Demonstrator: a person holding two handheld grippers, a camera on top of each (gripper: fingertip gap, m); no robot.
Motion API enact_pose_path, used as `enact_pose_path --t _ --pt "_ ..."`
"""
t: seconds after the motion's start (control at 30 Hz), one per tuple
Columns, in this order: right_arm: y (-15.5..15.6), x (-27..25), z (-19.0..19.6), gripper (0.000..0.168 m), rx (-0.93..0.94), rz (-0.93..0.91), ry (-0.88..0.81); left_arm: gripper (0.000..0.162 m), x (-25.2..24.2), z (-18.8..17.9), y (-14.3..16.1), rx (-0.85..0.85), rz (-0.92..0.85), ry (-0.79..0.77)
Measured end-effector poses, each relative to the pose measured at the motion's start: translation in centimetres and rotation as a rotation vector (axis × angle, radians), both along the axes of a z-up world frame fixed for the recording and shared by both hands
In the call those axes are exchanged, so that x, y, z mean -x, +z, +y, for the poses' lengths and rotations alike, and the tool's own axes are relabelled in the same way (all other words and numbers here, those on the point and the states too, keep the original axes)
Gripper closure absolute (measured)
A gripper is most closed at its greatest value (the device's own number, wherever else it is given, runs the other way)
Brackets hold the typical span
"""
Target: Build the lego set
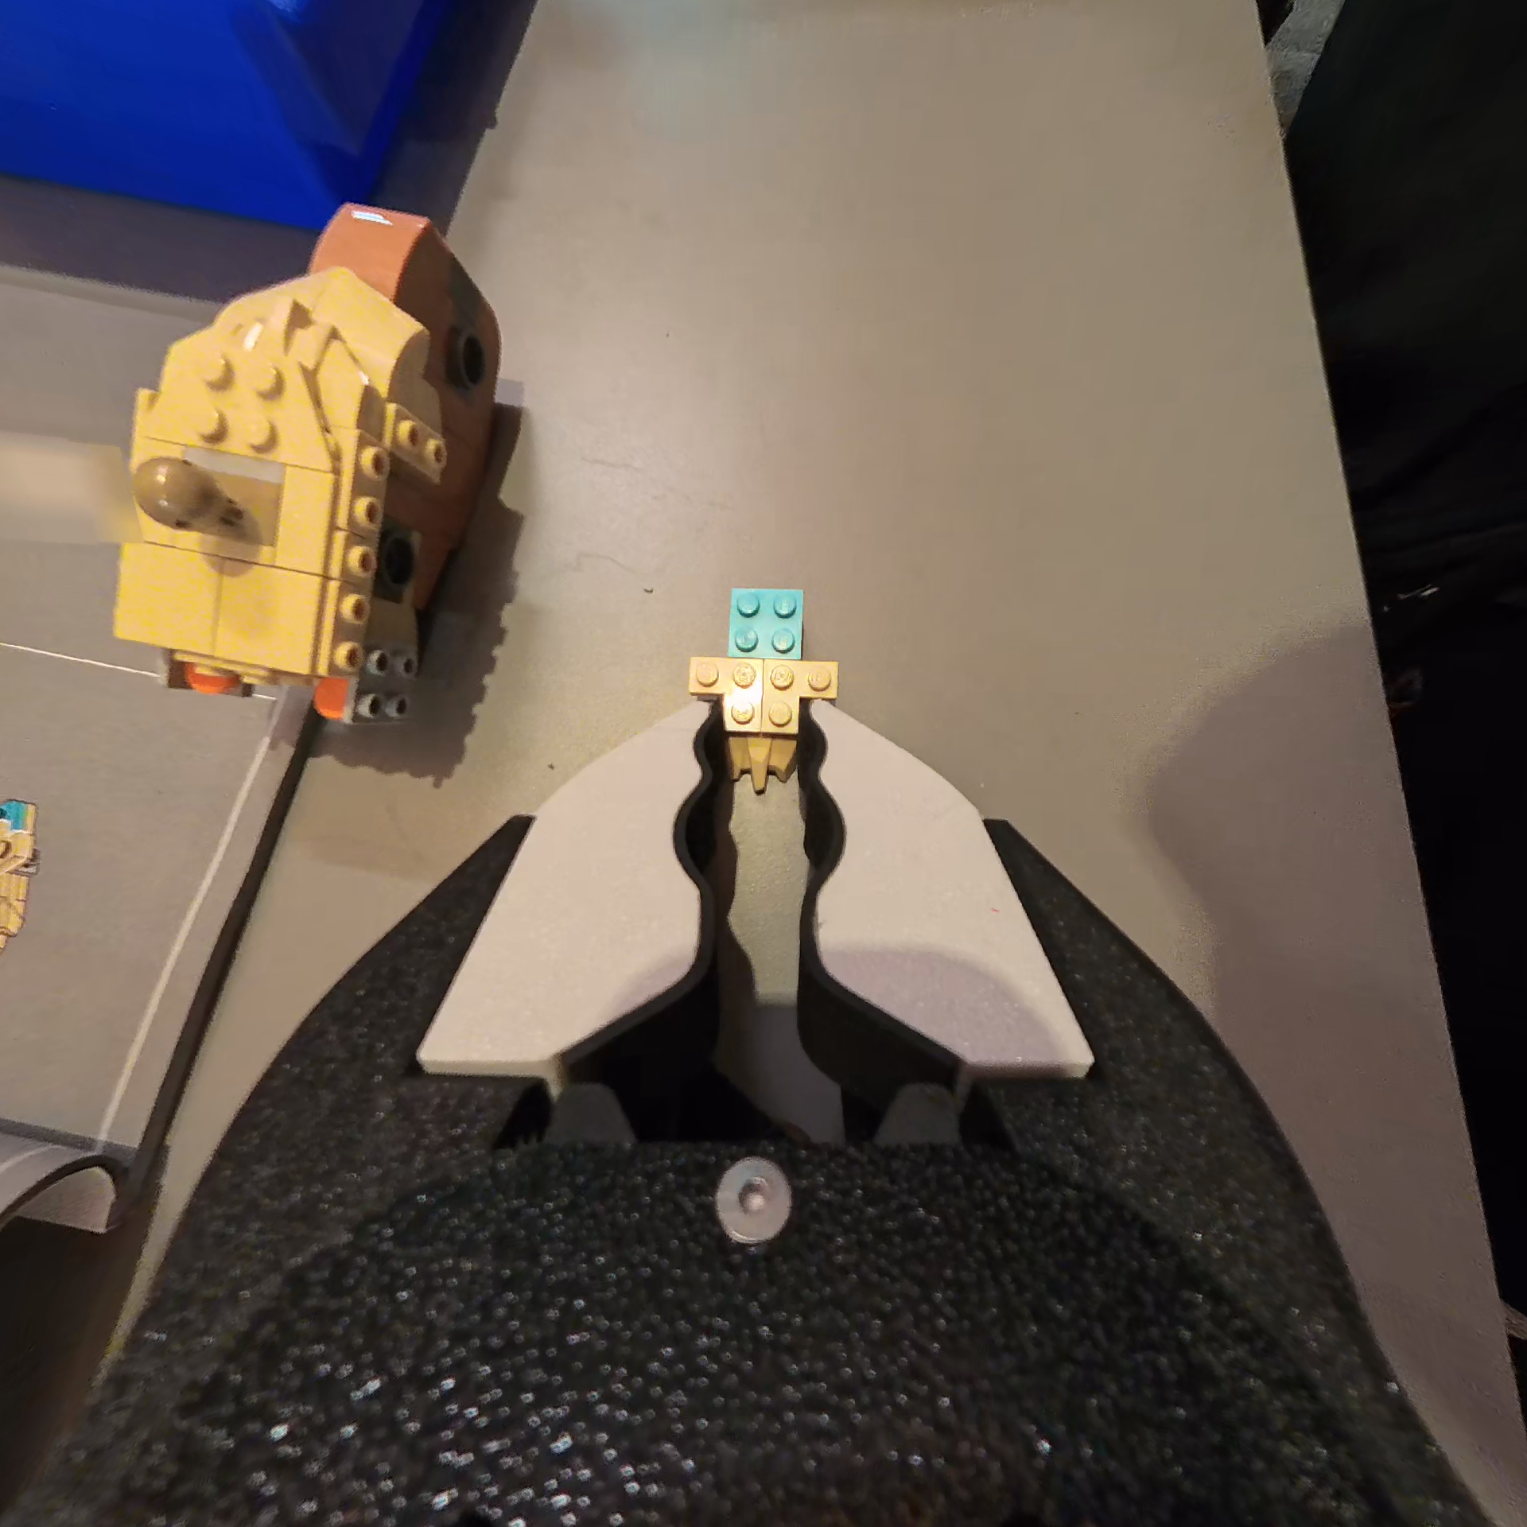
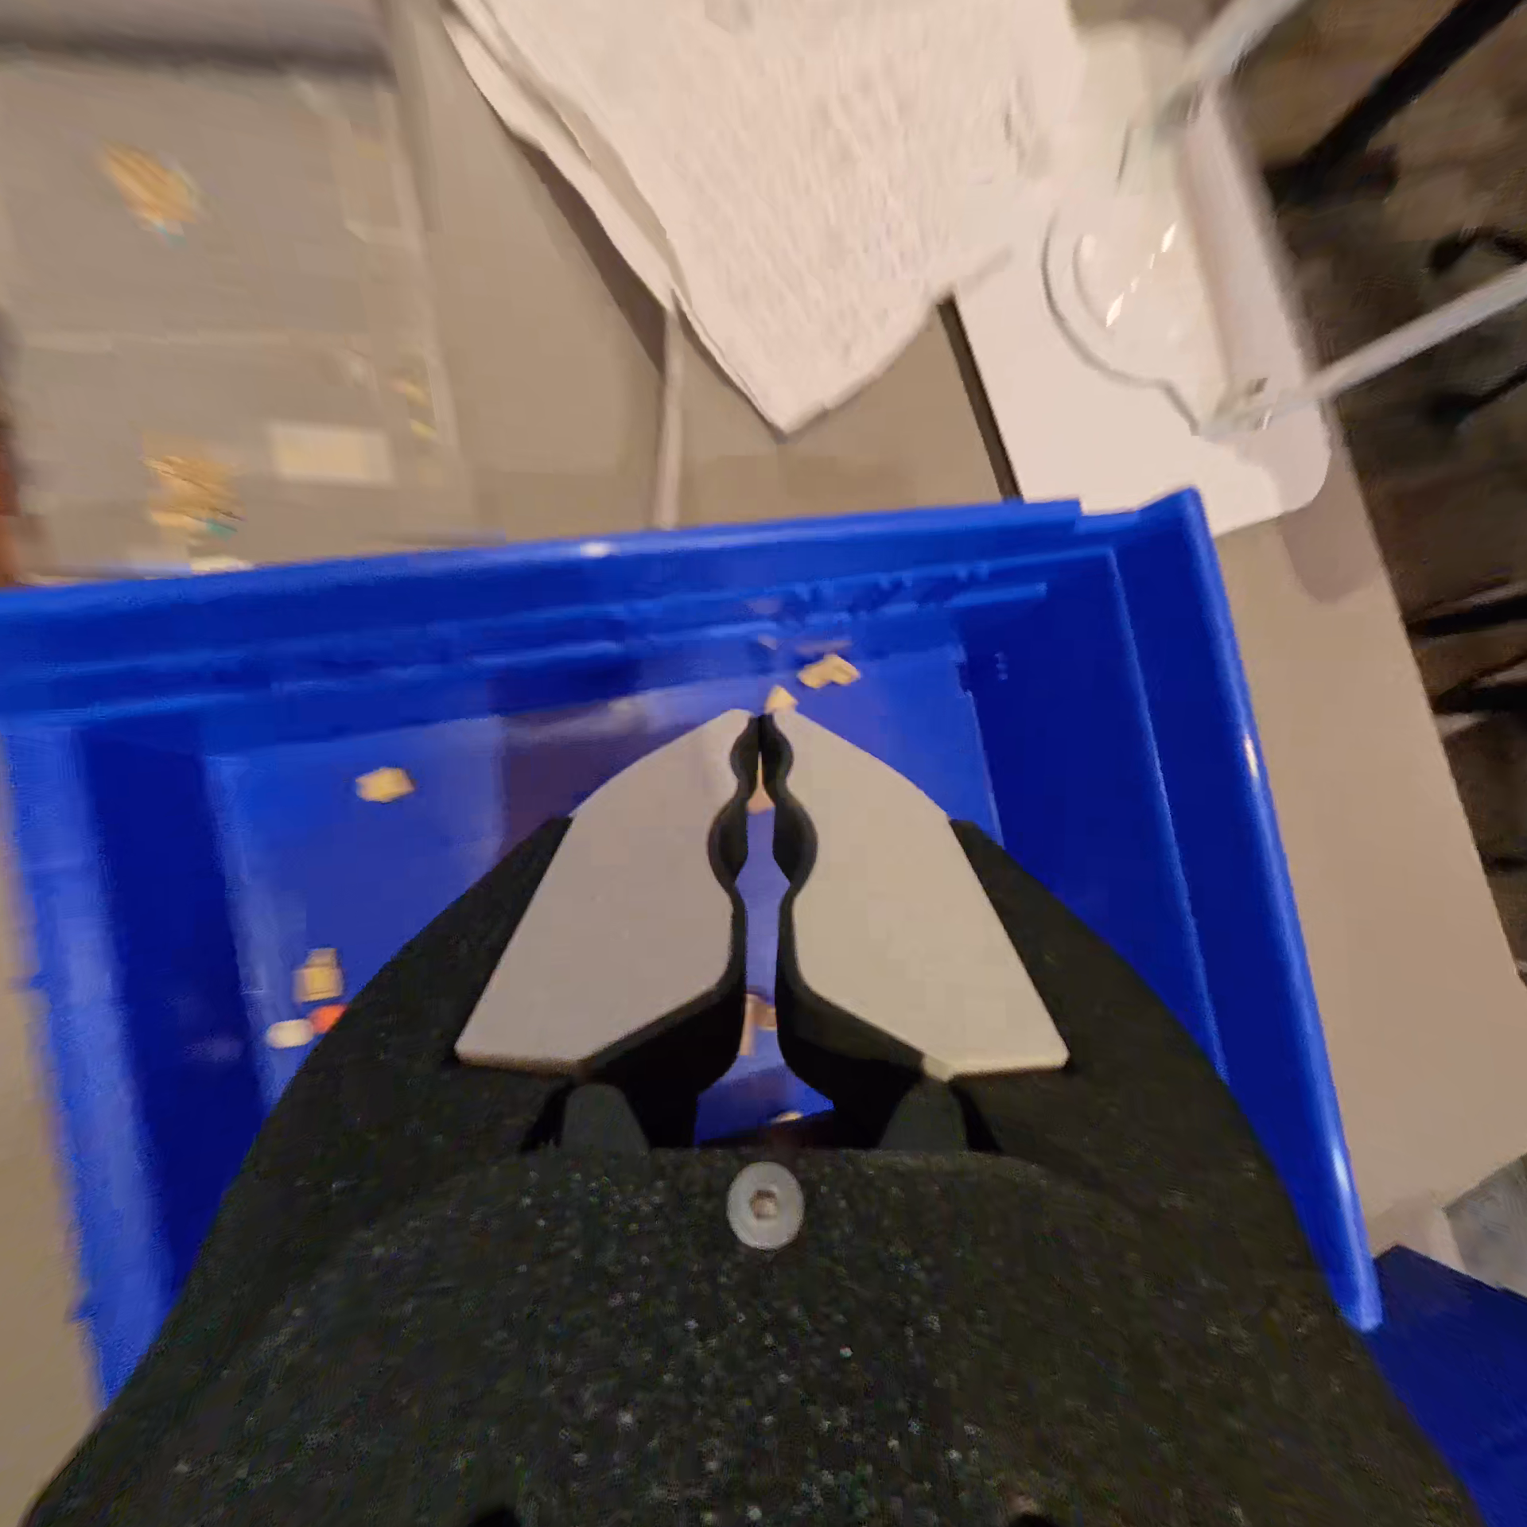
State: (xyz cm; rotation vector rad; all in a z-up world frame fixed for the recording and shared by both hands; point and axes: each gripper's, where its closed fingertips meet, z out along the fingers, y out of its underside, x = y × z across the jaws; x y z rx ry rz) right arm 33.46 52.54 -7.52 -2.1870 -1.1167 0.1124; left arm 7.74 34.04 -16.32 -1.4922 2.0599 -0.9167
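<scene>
My left gripper (image 1: 762,727) is shut on a small tan sub-assembly (image 1: 764,698) with a teal 2x2 plate (image 1: 766,621) at its far end, held over the grey table (image 1: 950,372). A larger tan and brown lego build (image 1: 306,479) lies on the table to the upper left, apart from the gripper. In the right wrist view, my right gripper (image 2: 760,720) is shut with nothing visible between its tips. It hangs over a blue bin (image 2: 578,611) that holds several small tan pieces (image 2: 384,783). This view is blurred by motion.
An open instruction booklet (image 1: 124,868) lies left of the left gripper, and the blue bin (image 1: 182,91) shows at top left. Beyond the bin in the right wrist view lie a white crumpled sheet (image 2: 785,190), a clear plastic object (image 2: 1157,273) and the booklet (image 2: 206,330). The clear plastic object (image 2: 1157,273) is closer to my right gripper, around 30 centimeters from its tips; the left tips are 50 centimeters off.
</scene>
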Motion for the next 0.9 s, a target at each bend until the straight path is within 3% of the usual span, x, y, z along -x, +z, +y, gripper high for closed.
enact_pose_path --t 0.23,0.33,0.43,0.6,0.8,0.9 --pt "7.1 7.9 -10.1 0.168 -0.237 0.353 0.092 0.146 -0.1 -0.6 -0.1 -0.021 0.000 0.002" --pt "7.4 10.7 -13.3 0.168 -0.294 0.418 0.111 0.146 0.1 -0.8 -0.1 -0.020 -0.002 0.001" --pt "6.5 11.4 -14.9 0.168 -0.337 0.349 0.095 0.146 0.2 -1.0 -0.1 -0.021 -0.002 0.003" --pt "3.2 5.0 -10.2 0.168 -0.296 0.069 -0.060 0.146 0.2 -1.1 -0.1 -0.025 -0.003 0.000" --pt "-2.0 -0.2 0.1 0.159 -0.066 0.058 -0.191 0.146 0.2 -1.1 0.0 -0.024 -0.004 0.000" --pt "-4.5 -0.5 3.5 0.151 0.013 0.023 -0.159 0.146 0.2 -1.0 -0.1 -0.020 -0.002 0.002"
